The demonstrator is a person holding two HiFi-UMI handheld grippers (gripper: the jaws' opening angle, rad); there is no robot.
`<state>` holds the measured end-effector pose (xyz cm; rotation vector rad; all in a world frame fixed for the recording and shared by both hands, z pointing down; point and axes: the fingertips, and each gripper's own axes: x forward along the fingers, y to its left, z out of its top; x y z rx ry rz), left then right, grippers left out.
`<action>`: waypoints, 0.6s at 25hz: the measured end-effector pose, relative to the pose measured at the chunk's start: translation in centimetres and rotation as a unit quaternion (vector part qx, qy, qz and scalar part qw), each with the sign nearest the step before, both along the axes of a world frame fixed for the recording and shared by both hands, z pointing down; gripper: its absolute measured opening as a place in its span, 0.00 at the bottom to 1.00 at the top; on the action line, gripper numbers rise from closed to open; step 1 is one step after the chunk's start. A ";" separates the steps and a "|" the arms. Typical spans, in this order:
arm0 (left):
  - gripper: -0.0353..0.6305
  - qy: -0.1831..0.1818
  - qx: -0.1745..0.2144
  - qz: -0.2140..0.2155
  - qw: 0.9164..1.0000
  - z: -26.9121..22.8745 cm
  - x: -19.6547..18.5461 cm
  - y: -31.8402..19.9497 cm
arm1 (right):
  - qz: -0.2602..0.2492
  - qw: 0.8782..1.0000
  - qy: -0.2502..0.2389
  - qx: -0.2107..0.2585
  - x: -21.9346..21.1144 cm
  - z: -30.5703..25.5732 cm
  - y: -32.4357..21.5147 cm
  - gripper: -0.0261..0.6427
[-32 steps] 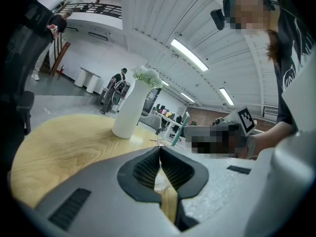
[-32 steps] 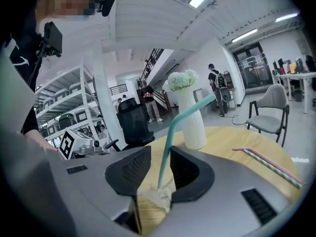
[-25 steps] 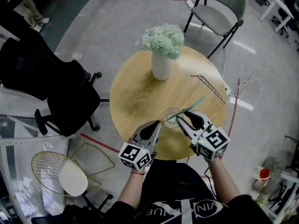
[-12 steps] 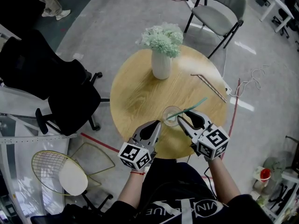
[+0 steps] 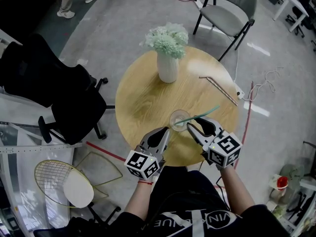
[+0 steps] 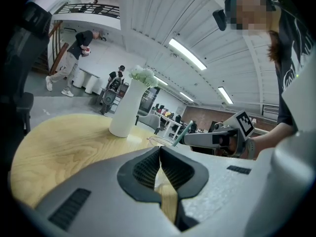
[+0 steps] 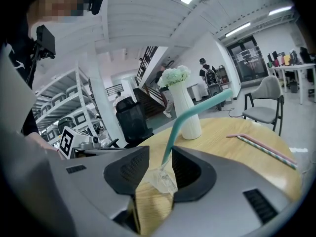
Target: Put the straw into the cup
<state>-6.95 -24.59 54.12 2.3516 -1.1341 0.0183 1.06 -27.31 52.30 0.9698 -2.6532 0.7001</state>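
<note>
A clear cup [image 5: 178, 118] stands on the round wooden table [image 5: 143, 98] near its front edge. A teal straw [image 5: 203, 112] sits in the cup and leans out to the right. My right gripper [image 5: 194, 125] is just right of the cup; its jaws are opening. In the right gripper view the straw [image 7: 188, 114] rises between the pads without being pressed, and the cup [image 7: 161, 178] lies low between them. My left gripper [image 5: 166, 132] is shut and empty just in front of the cup. In the left gripper view, the straw [image 6: 181, 134] shows ahead of the left gripper [image 6: 159, 150].
A white vase of pale flowers [image 5: 167, 65] stands at the table's far side. Two more straws [image 5: 219, 90] lie on the table at the right. A black office chair [image 5: 64, 102] is to the left, a grey chair [image 5: 231, 11] beyond, and a wire basket [image 5: 61, 181] is on the floor.
The right gripper's jaws have spread a little around the straw, which stays leaning in the cup. Neither hand has moved. A person at the far left has walked on.
</note>
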 end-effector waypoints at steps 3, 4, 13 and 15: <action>0.07 0.000 0.001 0.002 1.000 -0.1 0.2 0.2 | 0.001 1.000 -0.001 -0.002 0.2 0.0 0.3 0.22; 0.07 0.000 0.001 0.001 1.000 -0.1 0.2 0.3 | 0.001 1.000 -0.001 -0.002 0.2 0.0 0.5 0.22; 0.07 -0.001 -0.001 0.002 1.000 0.0 0.4 1.2 | -0.004 1.000 0.005 -0.009 0.3 0.7 1.4 0.22; 0.07 -0.002 0.000 0.003 1.000 0.0 0.5 1.1 | -0.003 1.000 0.006 -0.011 0.3 0.7 1.5 0.22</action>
